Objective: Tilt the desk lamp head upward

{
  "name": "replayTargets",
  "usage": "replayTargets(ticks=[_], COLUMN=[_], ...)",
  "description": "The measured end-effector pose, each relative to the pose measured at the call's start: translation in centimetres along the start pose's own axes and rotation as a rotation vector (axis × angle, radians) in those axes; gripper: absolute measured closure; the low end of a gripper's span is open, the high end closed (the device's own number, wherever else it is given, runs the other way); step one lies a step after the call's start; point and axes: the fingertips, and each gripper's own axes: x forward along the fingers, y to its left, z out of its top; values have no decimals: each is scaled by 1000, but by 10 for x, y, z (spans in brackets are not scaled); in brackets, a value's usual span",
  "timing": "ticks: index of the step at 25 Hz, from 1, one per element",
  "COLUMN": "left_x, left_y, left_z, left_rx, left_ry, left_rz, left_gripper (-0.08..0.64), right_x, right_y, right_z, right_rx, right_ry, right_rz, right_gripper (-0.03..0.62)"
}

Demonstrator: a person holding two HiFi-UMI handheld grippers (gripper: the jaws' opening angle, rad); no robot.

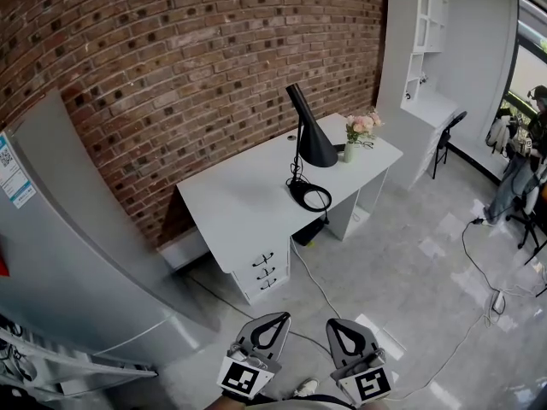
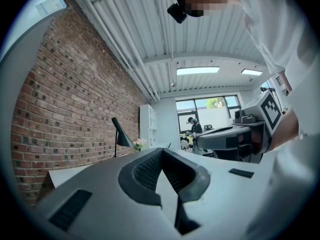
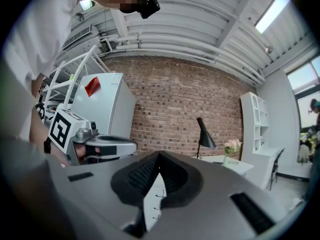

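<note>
**Approach stage: both tools closed and idle, lamp out of reach**

The left tool [image 1: 280, 316] and the right tool [image 1: 336, 323] hang low in front of the person, side by side and near each other, above the floor [image 1: 410, 272]. Each gripper view shows its own jaws pressed together at the tips with nothing between them. This closed, empty carry suits crossing open floor. No grasp appears to be in preparation.

The desk lamp [image 1: 306, 156] stands on the white desk [image 1: 231, 199], well apart from both tools. The desk sits against the brick wall [image 1: 188, 58]. The black cone-shaped lamp head [image 1: 314, 143] slopes downward, with its wide mouth facing the desk surface above the base ring [image 1: 310, 196]. A vase of flowers [image 1: 357, 135] stands just beside the head, toward the desk's far end.

Judged from this layout, the tilt has not begun. The step in hand is the approach to the desk's open front edge, above the drawers [image 1: 265, 272].

- The base ring looks light, so one tool will probably need to steady it or the stem.
- The other tool can then lift the cone.
- The vase stands close enough that a wide swing of the head could knock it.
</note>
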Motion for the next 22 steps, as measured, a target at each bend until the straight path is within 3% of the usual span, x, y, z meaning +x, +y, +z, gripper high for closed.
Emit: replayTargets(ticks=[7, 22], left_x=[10, 50], left_y=[4, -4], left_z=[-4, -12], left_rx=[11, -7], left_ry=[11, 19], left_rz=[101, 80], left_gripper=[552, 552], right_x=[-22, -16], right_y=[-22, -46], right_z=[-11, -17], right_rx=[5, -3], right_ry=[0, 11], right_rz=[15, 49], right_gripper=[580, 580])
